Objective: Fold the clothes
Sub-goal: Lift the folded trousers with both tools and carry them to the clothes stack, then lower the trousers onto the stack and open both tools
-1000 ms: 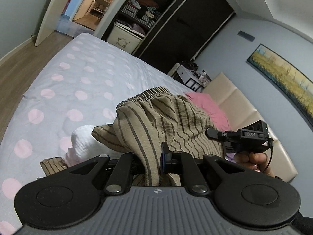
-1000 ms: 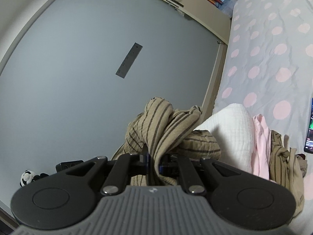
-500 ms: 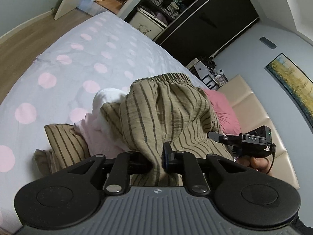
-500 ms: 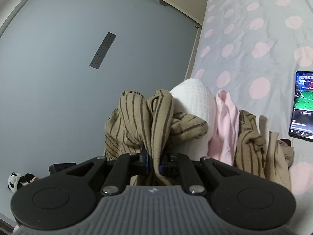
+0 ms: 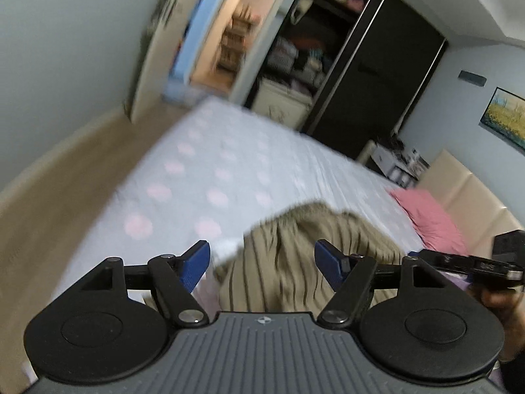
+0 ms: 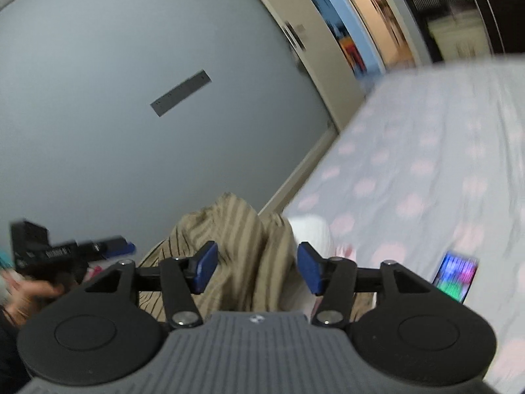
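A tan garment with dark stripes lies heaped on the bed's near edge, blurred by motion. My left gripper is over it with its jaws opening; the cloth shows in the gap but the blue pads do not press it. In the right wrist view the same striped garment bulges between the opening jaws of my right gripper, whose pads stand apart from it. A white garment and a bit of pink cloth lie beside it.
The bed has a pale cover with pink dots. A lit phone lies on it at the right. A pink pillow sits by the beige headboard. Beyond are a dark wardrobe, an open door and wooden floor.
Both grippers were shut on the striped garment and have let it go; their jaws now stand wide. Both cameras swung upward, and the garment dropped onto the pile.
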### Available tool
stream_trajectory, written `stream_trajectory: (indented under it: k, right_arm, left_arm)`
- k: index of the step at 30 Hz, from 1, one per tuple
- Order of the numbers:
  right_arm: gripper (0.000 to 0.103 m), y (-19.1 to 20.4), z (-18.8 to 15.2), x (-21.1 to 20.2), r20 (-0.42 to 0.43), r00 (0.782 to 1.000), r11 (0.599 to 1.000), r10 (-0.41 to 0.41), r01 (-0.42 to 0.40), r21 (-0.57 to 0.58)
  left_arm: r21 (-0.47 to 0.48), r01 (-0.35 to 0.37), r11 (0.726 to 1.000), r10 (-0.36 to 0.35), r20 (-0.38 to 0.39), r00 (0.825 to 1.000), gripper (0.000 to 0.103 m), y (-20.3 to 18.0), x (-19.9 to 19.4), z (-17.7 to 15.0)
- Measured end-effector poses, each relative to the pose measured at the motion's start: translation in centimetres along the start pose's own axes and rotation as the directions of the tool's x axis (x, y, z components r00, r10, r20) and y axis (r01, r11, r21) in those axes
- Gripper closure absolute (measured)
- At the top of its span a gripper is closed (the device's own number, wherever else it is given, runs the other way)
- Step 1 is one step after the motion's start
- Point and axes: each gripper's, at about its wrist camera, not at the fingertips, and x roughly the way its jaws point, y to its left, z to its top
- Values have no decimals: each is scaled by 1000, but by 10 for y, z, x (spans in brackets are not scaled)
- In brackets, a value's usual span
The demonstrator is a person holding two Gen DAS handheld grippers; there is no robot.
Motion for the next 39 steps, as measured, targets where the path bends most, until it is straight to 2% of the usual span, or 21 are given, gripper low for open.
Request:
stream_trajectory:
  k: [3,6,9,11,13,18,23,27,30,32,34,37,39]
  right_arm:
    - [41,31,0,5,67,997,982,-29,41,-186]
    - [40,67,-4,21,126,991,914,-47,94,-396]
    - [40,92,-15,47,168,981,834,-102,176,-523]
    - [41,99,-22,66,182,974,806,-136,215,-552]
    - [44,98,-27,81,186,969,797,-165,242,-553]
    - [45,72,-30,108,192,942,807,-275,335,-486]
    - [44,25,-24,100,164,933,877,-320,357,-321]
    - [43,16,-24,79,211,932,906,-293,342,-251]
    - [40,26,-25,58,268,929,915,-255,321,-243]
    - [34,34,-27,43,288,935,928,-207,280,-244]
    - [24,45,-31,29,299,938,934,-173,253,-254]
    - [17,54,-40,6,311,938,933,-152,240,-269]
    - [11,60,-46,-9,318,937,931,-142,236,-279]
  left_arm:
    - [171,-39,985,29,62,998,32,-35,-7,-4]
    - [327,-60,943,28,103,994,29,-74,-5,-17]
    - [394,-104,913,63,116,991,29,-96,9,-31]
    - [376,-112,920,81,99,992,29,-99,22,-36]
    - [344,-113,932,87,88,992,29,-95,32,-41]
    - [259,-189,947,171,91,981,29,-77,48,-52]
    - [218,-206,954,190,92,978,29,-62,43,-62]
    - [200,-213,956,189,132,973,29,-63,25,-64]
    - [204,-222,953,190,167,968,29,-74,12,-64]
    - [210,-226,951,189,186,964,29,-86,2,-65]
    - [210,-232,950,189,204,960,29,-98,-9,-69]
    - [150,-272,951,235,227,945,28,-113,-24,-75]
    - [109,-278,954,252,209,945,28,-121,-33,-80]
